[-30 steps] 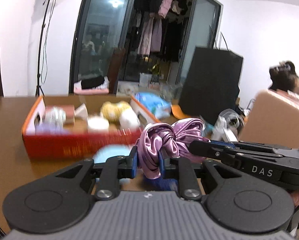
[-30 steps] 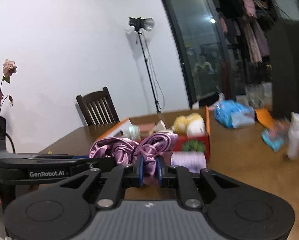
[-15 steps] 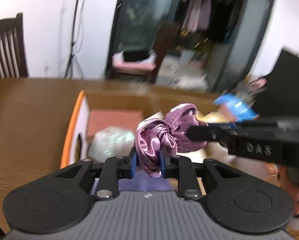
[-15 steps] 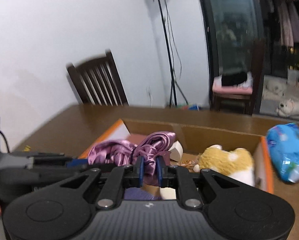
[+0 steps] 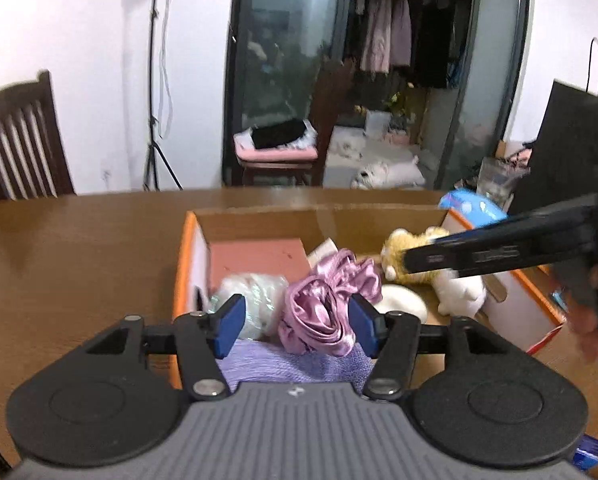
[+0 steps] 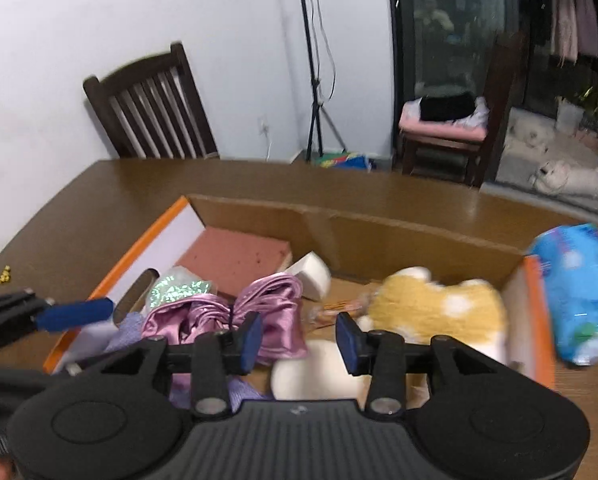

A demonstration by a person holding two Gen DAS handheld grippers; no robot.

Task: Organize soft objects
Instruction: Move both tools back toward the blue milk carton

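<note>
Wooden table (image 5: 79, 248), cardboard box (image 5: 259, 216), both tongs opening, pink scrunchie (image 5: 323, 304) released among plush toy (image 6: 439, 300).

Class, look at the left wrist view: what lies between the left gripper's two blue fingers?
The purple satin scrunchie lies between the left gripper fingers, whose jaws are opening, clear of the fabric. It sits in the cardboard box on a lavender cloth, as the left wrist view shows.

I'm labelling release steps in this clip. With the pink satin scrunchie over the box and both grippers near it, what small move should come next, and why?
Probably lift both grippers straight back out. The left gripper and right gripper are opening, their pads off the scrunchie, which already lies in the cardboard box on the purple cloth. Retreating upward should avoid snagging the satin.
</note>
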